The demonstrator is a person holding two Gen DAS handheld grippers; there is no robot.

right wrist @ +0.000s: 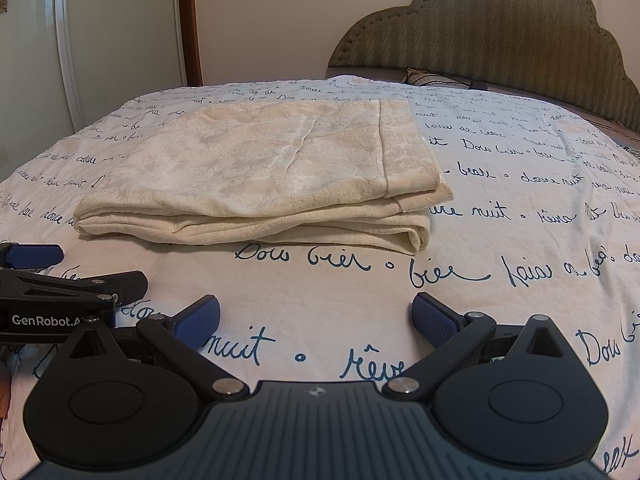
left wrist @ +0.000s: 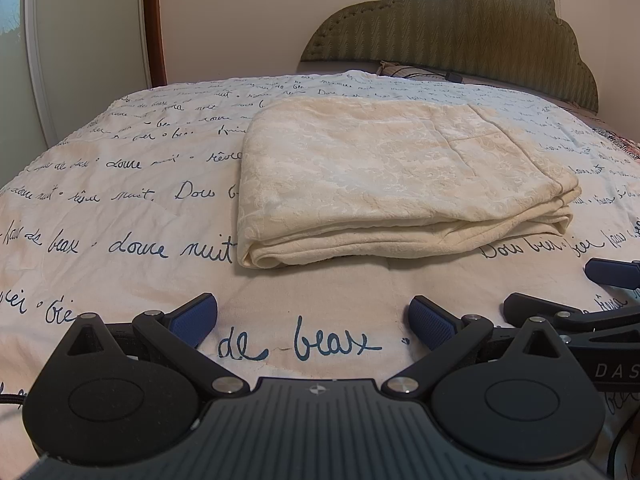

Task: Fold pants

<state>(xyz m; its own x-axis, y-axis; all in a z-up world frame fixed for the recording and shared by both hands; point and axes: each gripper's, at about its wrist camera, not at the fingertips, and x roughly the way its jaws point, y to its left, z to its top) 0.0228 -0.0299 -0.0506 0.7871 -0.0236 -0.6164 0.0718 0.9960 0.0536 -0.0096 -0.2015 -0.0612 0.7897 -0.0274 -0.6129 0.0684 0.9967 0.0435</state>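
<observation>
Cream patterned pants [left wrist: 380,176] lie folded into a thick rectangle on the bed, several layers showing along the near edge; they also fill the middle of the right wrist view [right wrist: 260,176]. My left gripper [left wrist: 312,320] stands open just short of the near edge, nothing between its blue pads. My right gripper [right wrist: 316,320] is open too, a little back from the pants and empty. Each gripper shows at the side of the other's view: the right gripper [left wrist: 592,292] and the left gripper [right wrist: 48,276].
The bedspread [left wrist: 120,208] is white with dark blue handwritten script. A green quilted headboard [left wrist: 460,28] stands at the back, with a pillow and a dark cable [left wrist: 432,74] below it. A wardrobe door [right wrist: 100,40] with flower decals stands to the left.
</observation>
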